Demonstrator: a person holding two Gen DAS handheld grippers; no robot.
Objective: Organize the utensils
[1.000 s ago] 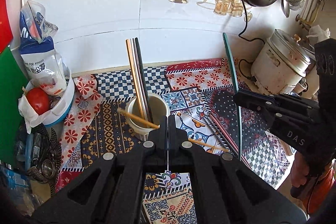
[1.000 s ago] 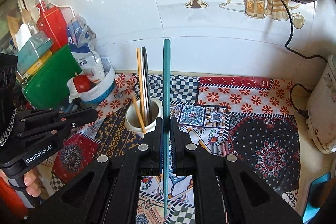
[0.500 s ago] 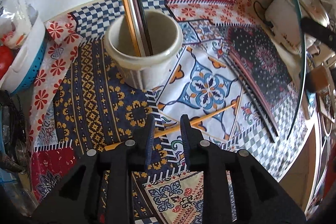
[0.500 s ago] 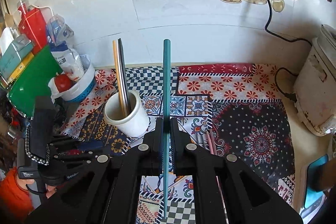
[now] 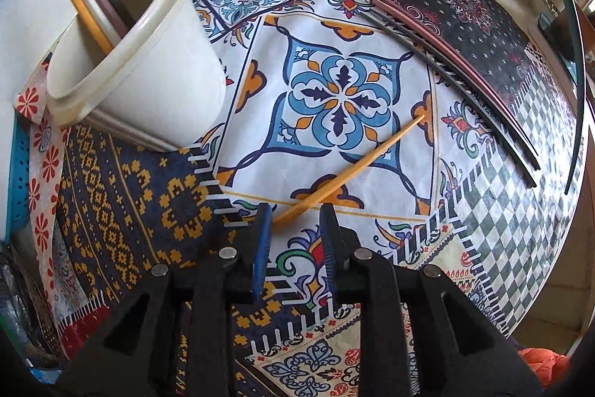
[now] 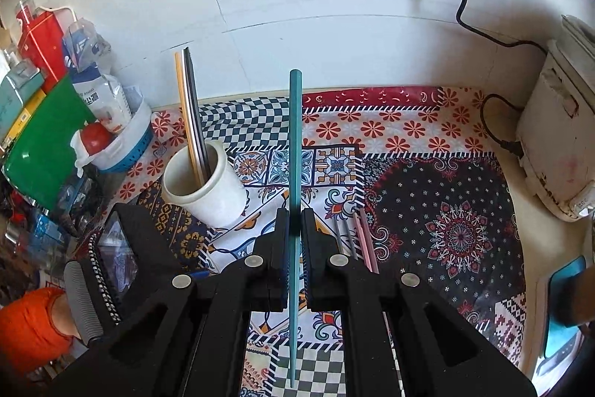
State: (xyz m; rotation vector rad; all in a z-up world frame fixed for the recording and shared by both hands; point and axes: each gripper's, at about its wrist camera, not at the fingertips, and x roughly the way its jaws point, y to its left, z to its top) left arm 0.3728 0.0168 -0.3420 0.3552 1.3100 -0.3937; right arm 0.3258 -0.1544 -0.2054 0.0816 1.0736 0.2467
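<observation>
I am working over a counter (image 6: 528, 263) set against a white tiled wall, covered by a patchwork cloth (image 6: 409, 133) of checks, flowers and medallions.

At the far left in my right view sit a green board (image 6: 44, 151), a red box (image 6: 41, 43) and a blue basket (image 6: 126, 151) with a tomato (image 6: 95, 138). Next to the basket stands the white cup (image 6: 202, 186), upright on the cloth, with an orange chopstick and two darker ones (image 6: 191, 106) leaning in it.

My left tool (image 5: 293, 233) points steeply down at the cloth just in front of the cup. Its jaws stand narrowly apart with nothing pressed between them. A loose orange chopstick (image 5: 357, 162) lies flat on the white tile pattern, its thick end at the tip of the left finger, and I cannot tell whether it touches it. In my right view the left tool's body (image 6: 122, 248) shows low at the left, below the cup.

My right tool (image 6: 295, 229) is clamped on a teal chopstick (image 6: 296, 144), which stands up through the jaws, its top over the checked strip at the wall.

Right of that, a bundle of dark and pink chopsticks (image 5: 457, 73) lies on the cloth across the black medallion patch's edge. At the far right is a white rice cooker (image 6: 557, 136) with its black cord (image 6: 491, 121).
</observation>
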